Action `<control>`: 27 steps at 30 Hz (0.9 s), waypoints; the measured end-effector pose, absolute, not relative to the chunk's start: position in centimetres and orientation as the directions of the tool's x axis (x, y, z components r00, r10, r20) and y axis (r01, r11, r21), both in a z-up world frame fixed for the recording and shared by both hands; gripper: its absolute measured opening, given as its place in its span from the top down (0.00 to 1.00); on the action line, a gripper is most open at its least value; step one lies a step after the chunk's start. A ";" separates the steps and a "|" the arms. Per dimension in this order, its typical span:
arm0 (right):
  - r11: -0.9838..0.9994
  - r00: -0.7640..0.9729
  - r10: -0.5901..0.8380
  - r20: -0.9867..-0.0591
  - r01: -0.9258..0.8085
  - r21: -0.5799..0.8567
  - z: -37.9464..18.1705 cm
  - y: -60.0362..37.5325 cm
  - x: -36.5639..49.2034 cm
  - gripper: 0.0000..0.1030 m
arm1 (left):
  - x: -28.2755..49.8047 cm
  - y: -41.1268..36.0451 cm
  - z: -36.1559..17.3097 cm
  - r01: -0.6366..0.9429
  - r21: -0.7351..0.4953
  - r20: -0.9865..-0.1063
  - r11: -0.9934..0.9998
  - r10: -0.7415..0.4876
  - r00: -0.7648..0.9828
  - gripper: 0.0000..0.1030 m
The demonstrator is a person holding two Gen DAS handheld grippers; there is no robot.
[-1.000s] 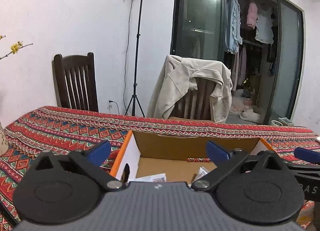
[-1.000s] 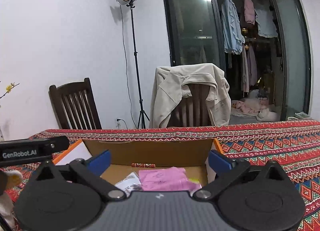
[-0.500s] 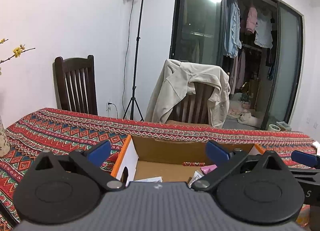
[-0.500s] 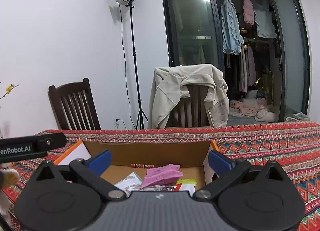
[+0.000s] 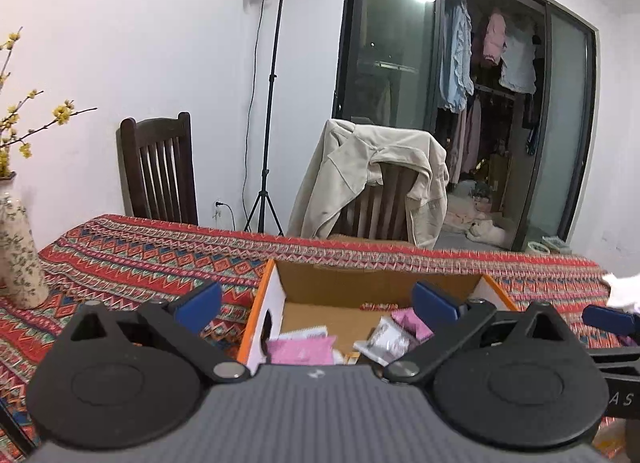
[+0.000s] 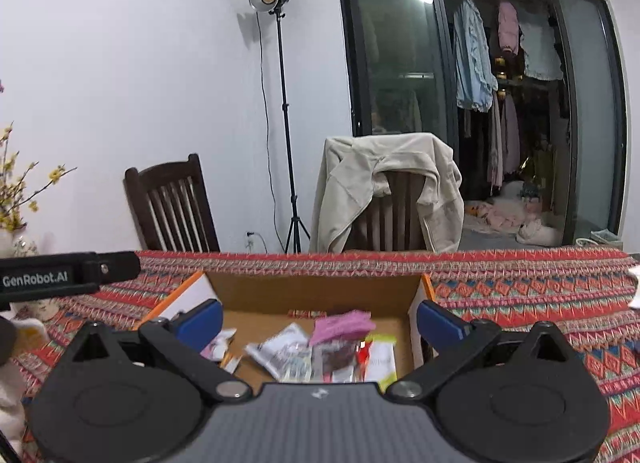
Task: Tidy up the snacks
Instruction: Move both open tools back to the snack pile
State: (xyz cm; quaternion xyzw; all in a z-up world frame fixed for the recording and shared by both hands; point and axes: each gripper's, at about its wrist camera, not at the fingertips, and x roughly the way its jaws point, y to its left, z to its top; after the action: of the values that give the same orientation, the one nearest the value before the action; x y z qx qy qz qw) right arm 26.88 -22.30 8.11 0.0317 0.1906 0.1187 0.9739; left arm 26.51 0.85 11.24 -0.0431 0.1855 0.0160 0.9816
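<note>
Both grippers now sit higher than 1 s ago, so more of the box floor shows. The left gripper [image 5: 316, 303] and right gripper [image 6: 319, 318] hang released, blue fingers spread, nothing between them, above the near side of the open cardboard box [image 6: 316, 289]. Snack packets [image 6: 298, 355] lie loose inside; a pink packet [image 6: 342, 325] lies crumpled toward the far wall. The patterned tablecloth [image 5: 144, 259] lies bare toward the table's far edge. Only the left view shows the vase [image 5: 18, 251] near the left edge.
</note>
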 end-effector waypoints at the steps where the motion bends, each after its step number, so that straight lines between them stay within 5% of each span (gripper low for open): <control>1: 0.970 0.897 0.243 -0.369 -0.221 0.103 8.0 -22.3 26.2 0.00 | 25.9 1.0 11.1 -0.044 -0.075 -0.368 0.996 0.013 0.930 0.00; 16: 0.971 0.864 0.239 -0.444 -0.224 0.087 4.4 -23.2 19.1 0.00 | 18.5 4.1 5.5 -0.056 -0.077 -0.483 0.995 0.012 0.875 0.00; 27: 0.978 0.826 0.198 -0.528 -0.199 0.055 0.7 -24.2 16.0 0.00 | 15.6 4.4 1.7 -0.082 -0.041 -0.450 0.996 0.055 0.892 0.00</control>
State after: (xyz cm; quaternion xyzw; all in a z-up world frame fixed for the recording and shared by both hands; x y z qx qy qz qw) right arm 15.97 -24.22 0.74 -0.0011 0.2761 0.1040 0.9555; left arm 15.64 4.41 1.74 -0.0294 0.2302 0.0351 0.9721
